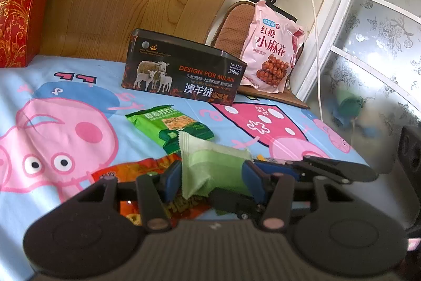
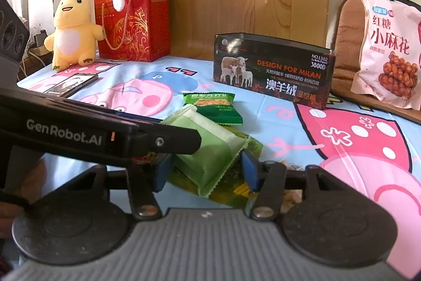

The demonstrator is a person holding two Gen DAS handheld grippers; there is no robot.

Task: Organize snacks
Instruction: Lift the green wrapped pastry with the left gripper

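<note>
One pale green packet, matte with crimped zigzag ends, sits low centre in both views, pinched by the left gripper; the right gripper brackets it, contact unclear. Beneath, an orange bag is mostly hidden.

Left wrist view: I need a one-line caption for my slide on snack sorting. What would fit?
Left gripper clamps a pale green snack packet above the cartoon bedsheet, facing the dark tin box.
</note>
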